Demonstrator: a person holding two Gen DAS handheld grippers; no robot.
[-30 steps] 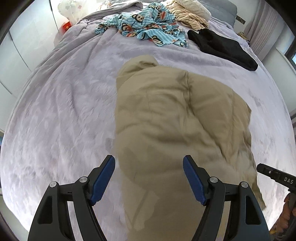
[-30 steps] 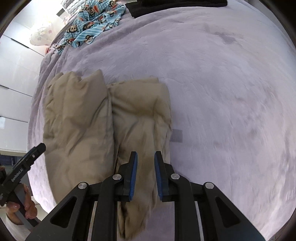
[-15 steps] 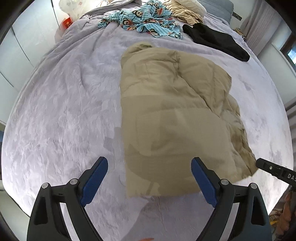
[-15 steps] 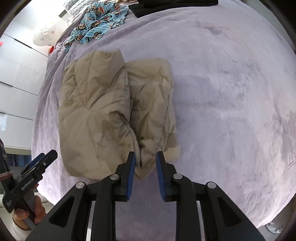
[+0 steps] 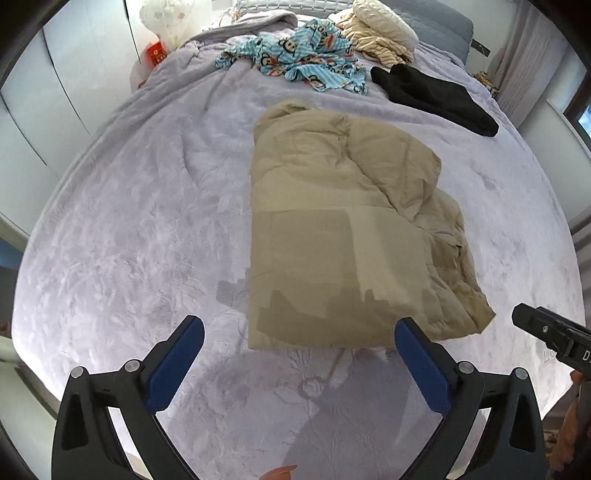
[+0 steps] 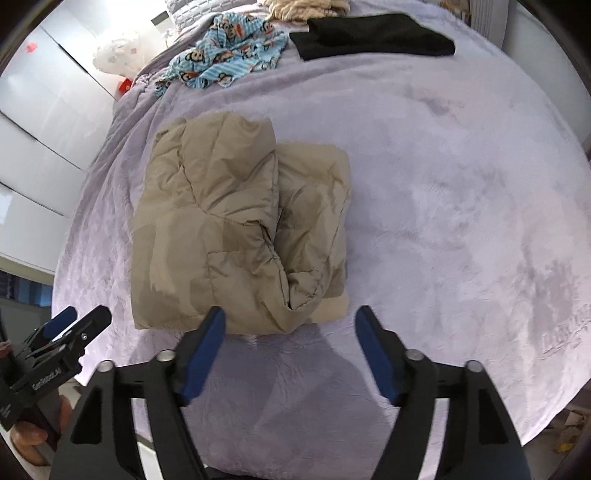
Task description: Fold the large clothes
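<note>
A tan puffy jacket (image 5: 332, 229) lies folded in a thick bundle on the lilac bed cover (image 5: 129, 221); the right wrist view shows it as two stacked lobes (image 6: 236, 229). My left gripper (image 5: 299, 328) hovers above the jacket's near edge, jaws opening wide, nothing between the blue pads. My right gripper (image 6: 290, 317) hangs over the near right corner of the jacket, jaws opening, clear of the cloth. Each gripper's tip shows at the edge of the other's view: the right one (image 5: 546, 328) and the left one (image 6: 74, 328).
At the far end of the bed lie a blue monkey-print garment (image 5: 306, 59), a black garment (image 5: 436, 96) and a cream bundle (image 5: 376, 29). White wardrobe doors (image 6: 40, 122) stand to the left. Curtains and a window (image 5: 528, 74) are at the far right.
Both grippers pulled back and up from the jacket, which now lies farther off. The right gripper, nearly shut over the jacket's edge before, has spread its jaws; the left has widened further.
</note>
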